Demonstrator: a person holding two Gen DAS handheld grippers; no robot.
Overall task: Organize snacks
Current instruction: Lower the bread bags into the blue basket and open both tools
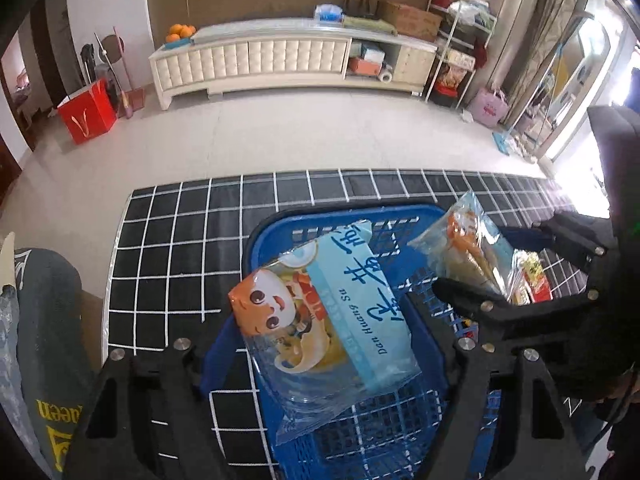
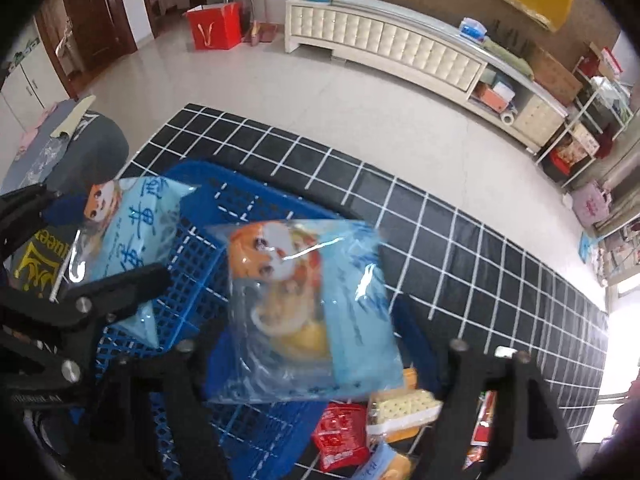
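Now each gripper grasps a blue cartoon snack packet over the blue basket (image 1: 280, 224): left gripper (image 1: 320, 350) holds one packet (image 1: 332, 320) above its middle, right gripper (image 2: 320, 350) holds another packet (image 2: 308, 308) above its right rim.

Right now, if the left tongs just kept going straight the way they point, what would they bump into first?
Probably the snack bag with the cartoon face, which sits right between the left tongs already. Past it lies the blue basket on the checked mat. Whether the tongs already touch the bag is hard to judge.
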